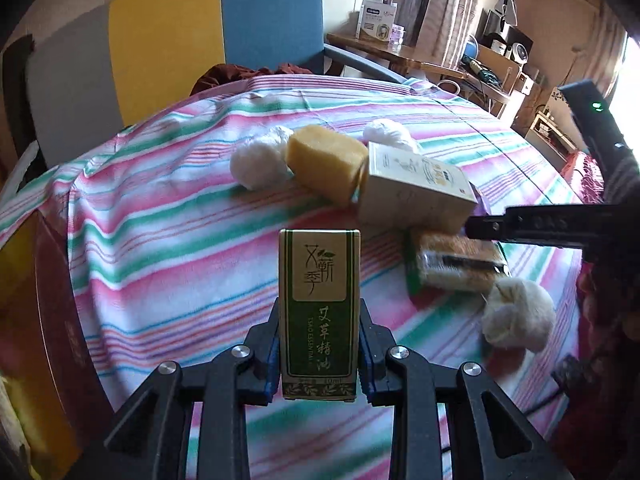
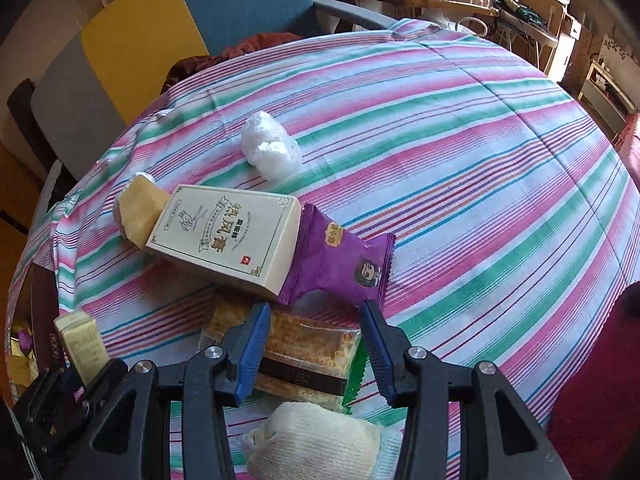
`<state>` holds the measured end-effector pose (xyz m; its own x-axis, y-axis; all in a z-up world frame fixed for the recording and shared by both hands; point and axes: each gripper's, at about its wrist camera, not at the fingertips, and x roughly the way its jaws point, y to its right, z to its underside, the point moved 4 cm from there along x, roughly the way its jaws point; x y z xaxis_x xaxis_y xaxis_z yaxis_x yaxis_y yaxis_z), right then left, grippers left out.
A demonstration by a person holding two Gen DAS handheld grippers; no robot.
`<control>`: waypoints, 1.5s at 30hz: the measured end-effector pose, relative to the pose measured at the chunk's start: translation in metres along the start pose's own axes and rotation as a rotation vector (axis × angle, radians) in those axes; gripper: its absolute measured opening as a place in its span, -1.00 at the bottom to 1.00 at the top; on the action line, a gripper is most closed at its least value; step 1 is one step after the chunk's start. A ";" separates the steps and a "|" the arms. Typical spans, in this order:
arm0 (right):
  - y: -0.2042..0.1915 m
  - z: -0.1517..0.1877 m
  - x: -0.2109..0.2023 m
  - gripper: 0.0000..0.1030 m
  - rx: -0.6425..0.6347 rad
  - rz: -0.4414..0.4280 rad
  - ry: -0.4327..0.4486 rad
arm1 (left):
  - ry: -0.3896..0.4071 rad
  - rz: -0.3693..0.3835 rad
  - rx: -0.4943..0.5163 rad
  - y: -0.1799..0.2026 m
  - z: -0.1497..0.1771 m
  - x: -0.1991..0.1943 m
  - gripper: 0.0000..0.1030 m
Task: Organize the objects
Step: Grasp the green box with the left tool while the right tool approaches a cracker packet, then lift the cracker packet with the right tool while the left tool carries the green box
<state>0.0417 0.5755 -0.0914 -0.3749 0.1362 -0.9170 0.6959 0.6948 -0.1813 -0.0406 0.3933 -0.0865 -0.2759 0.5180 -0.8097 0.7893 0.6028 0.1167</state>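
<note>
My left gripper [image 1: 320, 354] is shut on a small green and gold carton [image 1: 320, 304], which stands upright between the blue pads above the striped cloth. The same carton [image 2: 82, 340] shows at the lower left of the right wrist view. My right gripper [image 2: 314, 318] is open and points down over a clear-wrapped crispy snack bar [image 2: 308, 354], with its fingers on either side of the bar and not pressing on it. A cream box [image 2: 224, 236] lies just beyond, on top of a purple snack packet [image 2: 340, 264]. The right gripper's black finger [image 1: 520, 226] reaches in from the right in the left wrist view.
A yellow block [image 1: 324, 164] and white wrapped balls [image 1: 260, 164] lie behind the cream box [image 1: 416, 192]. A cream cloth ball [image 2: 320, 436] sits under the right gripper. A dark red box [image 1: 44, 320] stands off the table's left edge. A yellow and blue chair [image 1: 216, 20] stands behind the table.
</note>
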 end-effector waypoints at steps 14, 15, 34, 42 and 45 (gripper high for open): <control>-0.062 0.025 0.005 0.11 -0.240 -0.144 -0.070 | -0.080 0.067 -0.015 0.003 0.068 -0.039 -0.40; -0.067 0.027 0.003 0.11 -0.275 -0.121 -0.050 | -0.079 0.064 -0.014 0.003 0.070 -0.040 -0.40; -0.107 0.050 0.009 0.52 -0.613 0.051 0.032 | -0.050 0.047 -0.029 -0.009 0.087 -0.047 -0.40; -0.102 0.048 0.015 0.57 -0.604 0.067 0.019 | -0.045 0.053 -0.042 -0.013 0.091 -0.053 -0.40; -0.099 0.046 0.021 0.59 -0.597 0.083 -0.001 | -0.038 0.051 -0.047 -0.014 0.091 -0.055 -0.40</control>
<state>-0.0062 0.4771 -0.1089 -0.3336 0.2065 -0.9198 0.2585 0.9584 0.1214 0.0138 0.3013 -0.0956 -0.2139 0.5262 -0.8230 0.7751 0.6042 0.1848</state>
